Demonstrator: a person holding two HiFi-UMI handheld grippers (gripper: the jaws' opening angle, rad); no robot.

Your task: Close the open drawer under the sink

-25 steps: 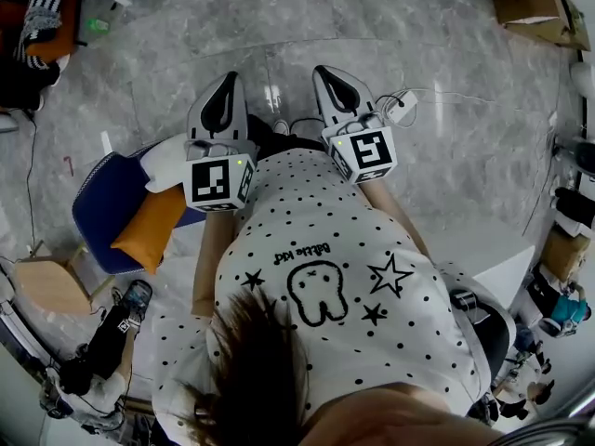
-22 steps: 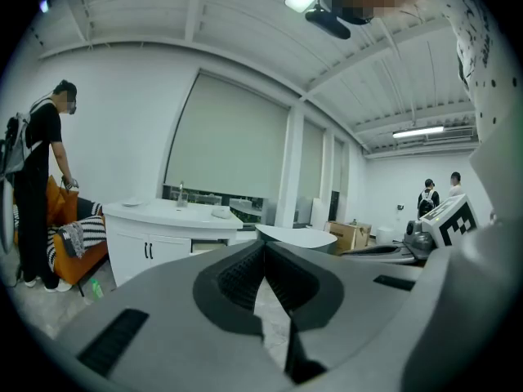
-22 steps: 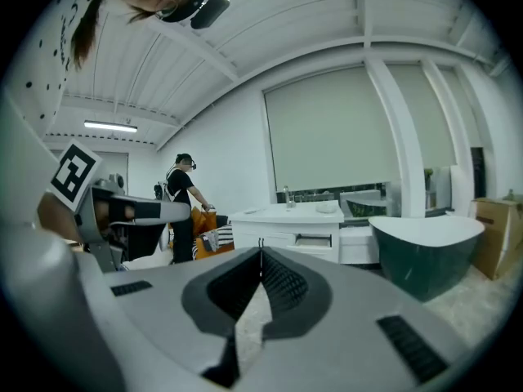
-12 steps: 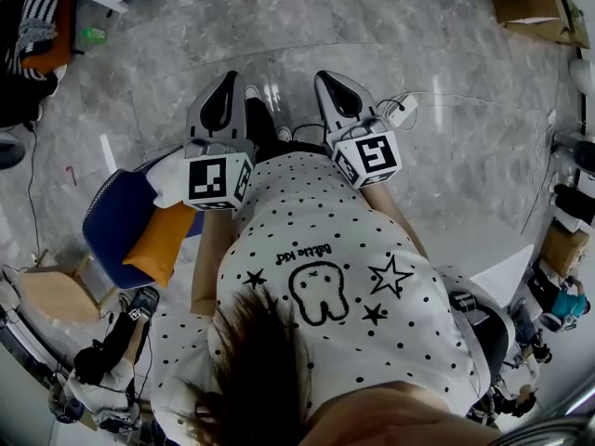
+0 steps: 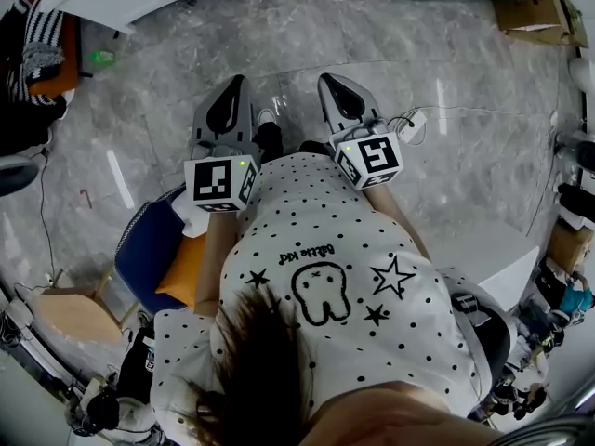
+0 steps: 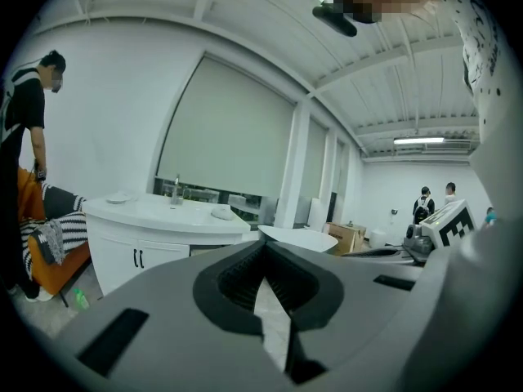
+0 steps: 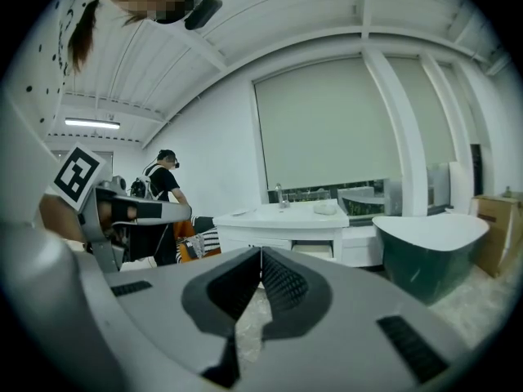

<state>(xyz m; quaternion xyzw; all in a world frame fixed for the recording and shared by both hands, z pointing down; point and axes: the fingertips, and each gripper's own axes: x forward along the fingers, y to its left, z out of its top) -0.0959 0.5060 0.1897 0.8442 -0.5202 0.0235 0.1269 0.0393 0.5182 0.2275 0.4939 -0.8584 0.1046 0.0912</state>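
Open floor [image 5: 372, 35] ahead to sink cabinet [image 7: 278, 216]; armchair [image 5: 139, 249] left.

A short line of black print [image 5: 310, 251] is running upside down across the person's dotted white shirt [image 5: 409, 333], at twelve o'clock from a tooth drawing [image 5: 318, 293]. Its last word is reading "kid"; the first is staying too small to tell. The left gripper [image 5: 239, 80] is carrying a cube [image 5: 221, 182] at ten o'clock from that print and the right gripper [image 5: 325, 79] another at one o'clock, each showing a black-and-white square code marker.

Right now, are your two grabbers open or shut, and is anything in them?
Left gripper: shut, holding nothing.
Right gripper: shut, holding nothing.
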